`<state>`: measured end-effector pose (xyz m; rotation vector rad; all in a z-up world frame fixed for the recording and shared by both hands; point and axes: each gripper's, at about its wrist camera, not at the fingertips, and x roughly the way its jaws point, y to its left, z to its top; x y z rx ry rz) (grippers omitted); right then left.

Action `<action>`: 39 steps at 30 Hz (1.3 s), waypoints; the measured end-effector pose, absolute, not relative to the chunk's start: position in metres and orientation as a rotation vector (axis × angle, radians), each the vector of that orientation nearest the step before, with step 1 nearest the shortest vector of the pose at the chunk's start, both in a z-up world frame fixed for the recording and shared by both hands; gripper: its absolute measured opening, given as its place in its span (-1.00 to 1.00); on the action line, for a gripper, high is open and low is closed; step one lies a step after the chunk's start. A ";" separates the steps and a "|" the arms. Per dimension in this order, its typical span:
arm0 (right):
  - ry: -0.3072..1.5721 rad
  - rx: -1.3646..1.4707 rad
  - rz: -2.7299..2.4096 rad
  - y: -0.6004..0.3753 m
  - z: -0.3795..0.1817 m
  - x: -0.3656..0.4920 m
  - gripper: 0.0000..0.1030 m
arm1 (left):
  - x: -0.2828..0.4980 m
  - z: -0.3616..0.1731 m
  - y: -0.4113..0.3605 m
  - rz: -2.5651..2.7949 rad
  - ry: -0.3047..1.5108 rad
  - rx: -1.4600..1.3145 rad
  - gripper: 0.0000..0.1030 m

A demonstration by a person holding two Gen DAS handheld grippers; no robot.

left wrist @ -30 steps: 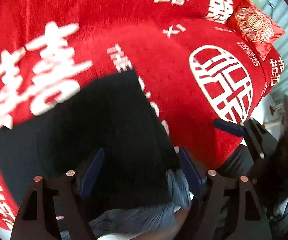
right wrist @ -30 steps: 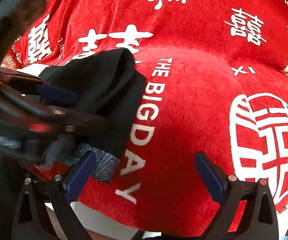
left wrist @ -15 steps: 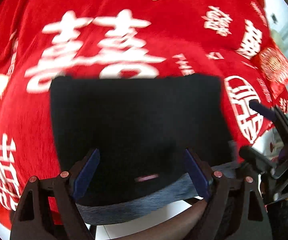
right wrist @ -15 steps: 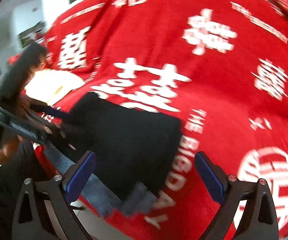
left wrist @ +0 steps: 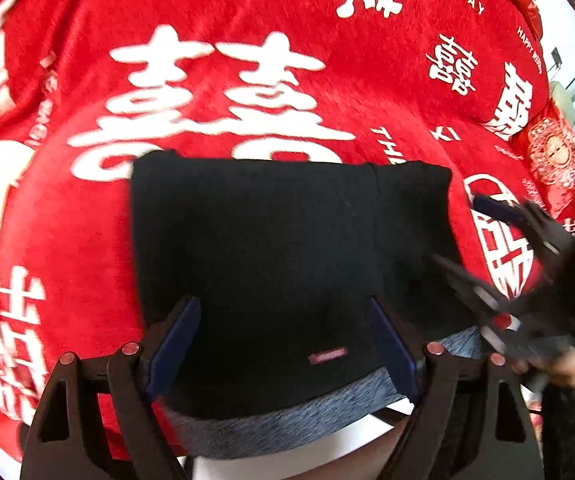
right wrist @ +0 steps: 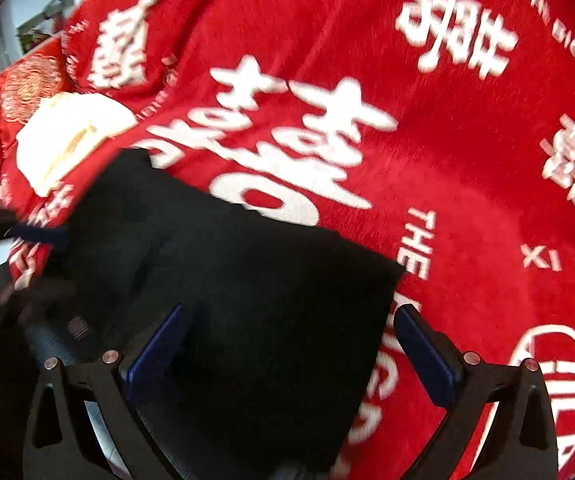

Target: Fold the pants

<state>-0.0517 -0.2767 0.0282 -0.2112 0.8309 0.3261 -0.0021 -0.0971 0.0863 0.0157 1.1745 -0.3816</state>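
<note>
A red blanket [left wrist: 367,92] printed with white characters covers the bed. The black pants [left wrist: 271,256] lie on it folded into a flat rectangle, grey waistband at the near edge. Both the left gripper [left wrist: 283,344] and right gripper [right wrist: 287,356] hover above, jaws spread, grasping nothing. The fold looks finished; next probably comes smoothing or withdrawing.

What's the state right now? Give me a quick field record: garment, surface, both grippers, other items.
garment: black pants folded into a flat rectangle, grey waistband at the near edge
surface: red blanket with white characters
left gripper: open, over the pants' near part, nothing pinched
right gripper: open, over the pants' right part, nothing pinched
other items: cream cloth to the left of the pants; red patterned cushion at the far right
</note>
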 end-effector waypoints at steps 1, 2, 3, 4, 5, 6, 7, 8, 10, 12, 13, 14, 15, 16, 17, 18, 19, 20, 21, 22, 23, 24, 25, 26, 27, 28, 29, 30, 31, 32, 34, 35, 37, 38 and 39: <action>0.819 -0.213 0.348 -0.273 0.031 -0.069 1.00 | -0.005 0.087 -0.094 -0.369 1.166 0.029 0.70; 0.811 -0.213 0.371 -0.270 0.031 -0.081 1.00 | -0.007 0.086 -0.091 -0.359 1.161 0.033 0.70; 0.809 -0.207 0.400 -0.265 0.029 -0.092 1.00 | -0.008 0.082 -0.090 -0.353 1.168 0.033 0.70; 0.819 -0.193 0.439 -0.259 0.023 -0.104 1.00 | -0.008 0.073 -0.090 -0.341 1.186 0.043 0.70; 0.832 -0.187 0.456 -0.254 0.016 -0.109 1.00 | -0.007 0.064 -0.089 -0.328 1.197 0.061 0.70; 0.851 -0.186 0.465 -0.250 0.008 -0.111 1.00 | -0.007 0.058 -0.091 -0.316 1.197 0.080 0.70; 0.893 -0.189 0.447 -0.246 -0.009 -0.109 1.00 | -0.008 0.052 -0.093 -0.305 1.190 0.101 0.73; 0.927 -0.191 0.420 -0.245 -0.020 -0.106 1.00 | -0.009 0.049 -0.094 -0.305 1.182 0.110 0.80; 0.951 -0.213 0.382 -0.243 -0.031 -0.106 1.00 | -0.012 0.046 -0.098 -0.310 1.161 0.123 0.87; 0.960 -0.234 0.390 -0.240 -0.025 -0.108 1.00 | -0.013 0.046 -0.099 -0.304 1.150 0.140 0.89; 0.955 -0.222 0.404 -0.241 -0.017 -0.109 1.00 | -0.013 0.047 -0.098 -0.307 1.149 0.135 0.89; 0.925 -0.198 0.421 -0.245 -0.006 -0.110 1.00 | -0.012 0.048 -0.096 -0.313 1.151 0.124 0.89; 0.889 -0.178 0.425 -0.250 0.006 -0.109 1.00 | -0.012 0.049 -0.096 -0.315 1.150 0.122 0.89; 0.872 -0.171 0.417 -0.254 0.013 -0.106 1.00 | -0.013 0.048 -0.096 -0.317 1.147 0.126 0.90; 0.856 -0.169 0.394 -0.258 0.020 -0.098 1.00 | -0.013 0.047 -0.097 -0.316 1.141 0.134 0.92; 0.847 -0.171 0.365 -0.263 0.023 -0.087 1.00 | -0.014 0.047 -0.097 -0.311 1.138 0.136 0.94; 0.850 -0.169 0.344 -0.266 0.023 -0.076 1.00 | -0.013 0.047 -0.097 -0.304 1.138 0.133 0.98; 0.857 -0.155 0.328 -0.269 0.023 -0.066 1.00 | -0.012 0.046 -0.095 -0.299 1.143 0.122 0.99; 0.866 -0.132 0.323 -0.271 0.022 -0.057 1.00 | -0.012 0.045 -0.095 -0.298 1.145 0.116 0.99; 0.886 -0.096 0.332 -0.272 0.018 -0.047 1.00 | -0.012 0.045 -0.094 -0.298 1.142 0.115 0.99; 0.908 -0.086 0.341 -0.271 0.014 -0.043 1.00 | -0.013 0.046 -0.095 -0.295 1.137 0.123 0.99; 0.940 -0.095 0.343 -0.267 0.007 -0.039 1.00 | -0.014 0.046 -0.096 -0.293 1.135 0.128 0.99; 0.996 -0.134 0.338 -0.259 -0.006 -0.036 1.00 | -0.014 0.046 -0.097 -0.293 1.135 0.131 0.99; 1.020 -0.180 0.325 -0.253 -0.014 -0.035 1.00 | -0.014 0.046 -0.097 -0.296 1.137 0.129 0.99; 1.011 -0.217 0.315 -0.249 -0.016 -0.036 1.00 | -0.013 0.046 -0.097 -0.296 1.138 0.131 0.99; 1.003 -0.226 0.312 -0.247 -0.013 -0.039 1.00 | -0.014 0.045 -0.097 -0.296 1.135 0.133 0.99; 1.001 -0.202 0.318 -0.248 -0.008 -0.041 1.00 | -0.014 0.045 -0.096 -0.298 1.133 0.130 0.99; 0.988 -0.175 0.332 -0.250 -0.001 -0.043 1.00 | -0.013 0.045 -0.096 -0.300 1.134 0.128 0.99; 0.955 -0.151 0.348 -0.251 0.010 -0.043 1.00 | -0.013 0.045 -0.096 -0.300 1.134 0.126 0.99; 0.935 -0.149 0.355 -0.251 0.016 -0.043 1.00 | -0.013 0.045 -0.096 -0.302 1.134 0.127 0.99; 0.916 -0.163 0.347 -0.247 0.025 -0.035 1.00 | -0.013 0.045 -0.096 -0.302 1.133 0.126 0.99; 0.918 -0.165 0.343 -0.245 0.026 -0.029 1.00 | -0.014 0.045 -0.096 -0.304 1.130 0.125 0.99; 0.936 -0.145 0.345 -0.241 0.022 -0.014 1.00 | -0.014 0.045 -0.095 -0.306 1.127 0.123 0.99; 0.953 -0.135 0.339 -0.239 0.018 -0.007 1.00 | -0.015 0.045 -0.095 -0.307 1.126 0.129 0.99; 0.981 -0.133 0.323 -0.237 0.012 0.002 1.00 | -0.015 0.045 -0.095 -0.308 1.124 0.128 0.99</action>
